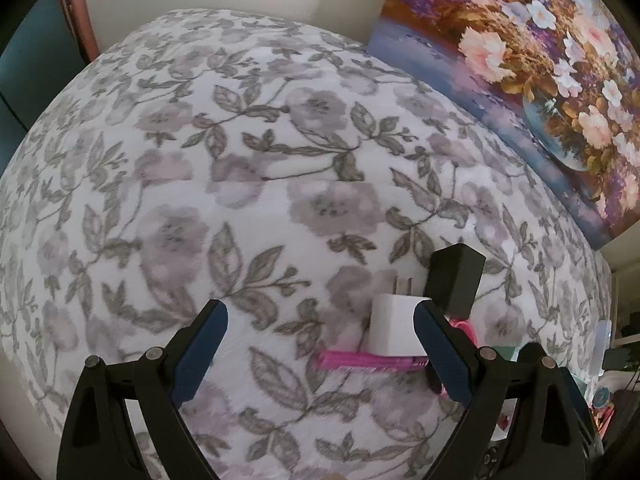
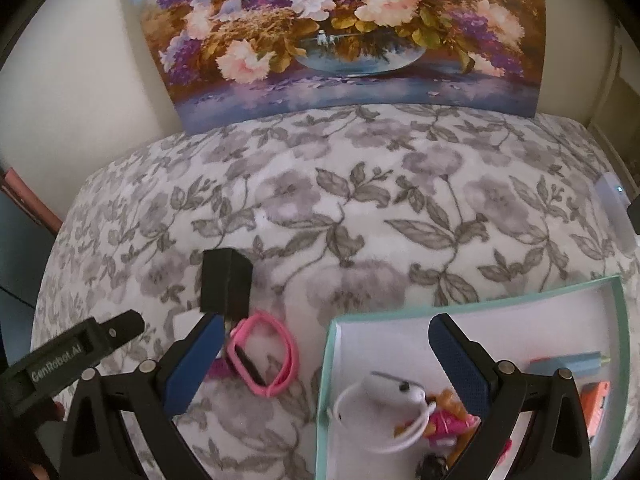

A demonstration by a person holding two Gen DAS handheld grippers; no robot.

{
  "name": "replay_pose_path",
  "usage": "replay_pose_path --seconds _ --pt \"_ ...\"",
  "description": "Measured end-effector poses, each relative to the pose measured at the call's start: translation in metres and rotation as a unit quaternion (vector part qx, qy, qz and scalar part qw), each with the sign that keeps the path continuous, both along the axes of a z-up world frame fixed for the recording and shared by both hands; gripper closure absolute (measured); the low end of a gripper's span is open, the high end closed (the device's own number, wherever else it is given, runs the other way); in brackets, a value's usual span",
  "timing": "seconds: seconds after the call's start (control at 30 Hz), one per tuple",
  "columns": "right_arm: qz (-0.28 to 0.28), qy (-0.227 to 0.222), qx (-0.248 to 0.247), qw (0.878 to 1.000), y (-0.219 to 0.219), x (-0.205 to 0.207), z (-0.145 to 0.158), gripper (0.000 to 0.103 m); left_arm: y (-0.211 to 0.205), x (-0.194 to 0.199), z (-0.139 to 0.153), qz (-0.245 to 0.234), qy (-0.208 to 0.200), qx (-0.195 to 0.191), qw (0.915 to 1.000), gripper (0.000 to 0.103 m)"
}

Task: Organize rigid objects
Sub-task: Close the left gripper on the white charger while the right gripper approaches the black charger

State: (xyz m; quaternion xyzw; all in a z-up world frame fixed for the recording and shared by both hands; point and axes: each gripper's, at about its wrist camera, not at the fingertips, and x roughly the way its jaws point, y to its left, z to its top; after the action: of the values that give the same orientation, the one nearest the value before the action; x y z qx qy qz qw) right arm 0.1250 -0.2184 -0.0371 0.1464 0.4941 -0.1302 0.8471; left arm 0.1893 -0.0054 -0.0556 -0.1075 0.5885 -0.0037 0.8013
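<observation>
While the left claw (image 1: 320, 344) gapes beside a white charger (image 1: 394, 326), the right claw (image 2: 324, 360) hangs open, empty, over the sorting box (image 2: 332, 360).

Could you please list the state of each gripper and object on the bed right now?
left gripper: open, empty
right gripper: open, empty
white charger: on the bedspread, prongs pointing away
black adapter: standing upright
pink watch band: lying on the bedspread, outside the box
teal box: open, holding several items

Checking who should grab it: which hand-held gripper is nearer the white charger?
Left. The left hand-held gripper has a fingertip touching the white charger; the right hand-held gripper hangs open farther off, over the box rim.
</observation>
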Motion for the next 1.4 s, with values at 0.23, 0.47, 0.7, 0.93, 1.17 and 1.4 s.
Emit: replay_pose_path --seconds 0.23,0.47,0.7,0.93,1.17,1.4 --pt "0.001 0.002 0.000 1.000 -0.012 0.016 -0.011 0.000 -0.017 0.013 -0.006 -0.014 -0.006 0.006 0.9999 0.009" --pt "-0.002 0.001 -0.007 1.000 -0.021 0.018 -0.011 0.000 -0.015 0.017 -0.016 -0.012 0.009 0.012 0.9998 0.009" --pt "-0.001 0.001 -0.010 1.000 -0.022 0.014 -0.008 0.000 -0.016 0.014 -0.014 -0.016 0.012 -0.004 0.9998 0.009" --pt "-0.007 0.003 -0.008 1.000 -0.028 0.010 -0.007 0.000 -0.023 0.012 -0.022 -0.031 0.026 -0.004 0.9992 0.009" --pt "-0.016 0.006 -0.005 1.000 -0.033 0.008 -0.008 0.000 -0.036 0.013 -0.028 -0.055 0.035 -0.003 0.9979 0.009" --pt "-0.014 0.013 -0.006 1.000 -0.033 0.008 -0.011 0.000 -0.044 0.012 -0.036 -0.062 0.041 0.000 0.9972 0.009"
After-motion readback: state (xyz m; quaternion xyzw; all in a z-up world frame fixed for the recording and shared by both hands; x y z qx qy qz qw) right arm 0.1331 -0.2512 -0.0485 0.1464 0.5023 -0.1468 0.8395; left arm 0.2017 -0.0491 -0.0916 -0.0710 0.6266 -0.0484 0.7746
